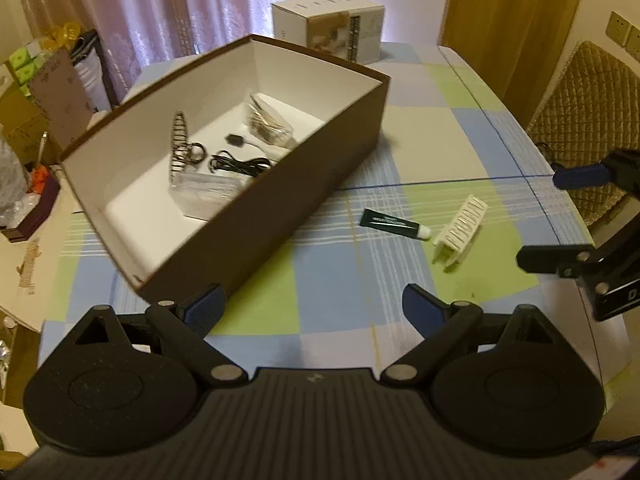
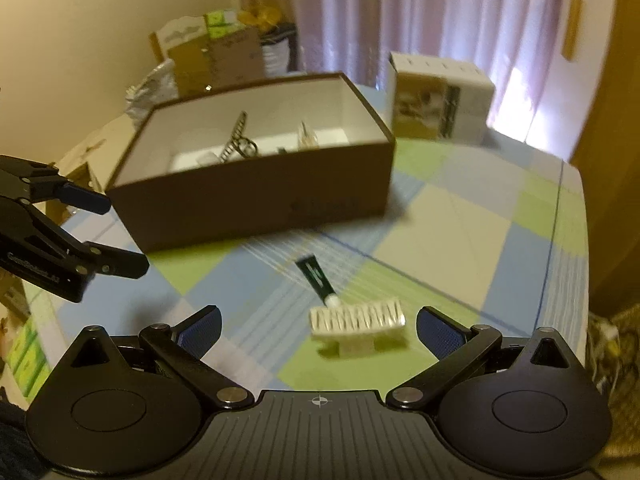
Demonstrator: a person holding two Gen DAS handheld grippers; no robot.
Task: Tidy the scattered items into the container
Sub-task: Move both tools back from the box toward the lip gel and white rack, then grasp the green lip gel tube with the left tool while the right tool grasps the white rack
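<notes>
A brown cardboard box (image 1: 352,136) (image 2: 256,204) with a white inside stands on the checked tablecloth and holds a striped clip, black cables, a clear packet and a bag. To its right on the cloth lie a dark green tube (image 1: 394,223) (image 2: 317,278) and a white ribbed plastic piece (image 1: 460,230) (image 2: 356,320). My left gripper (image 1: 314,310) (image 2: 124,236) is open above the cloth near the box's front corner, holding nothing. My right gripper (image 2: 318,330) (image 1: 538,220) is open too, with the white piece just ahead between its fingers and not touched.
A white printed carton (image 1: 332,24) (image 2: 438,106) stands behind the box. A quilted chair back (image 1: 588,120) is beyond the table's right edge. Stacked boxes and bags (image 1: 44,92) (image 2: 216,52) crowd a side surface to the left. Curtains hang behind.
</notes>
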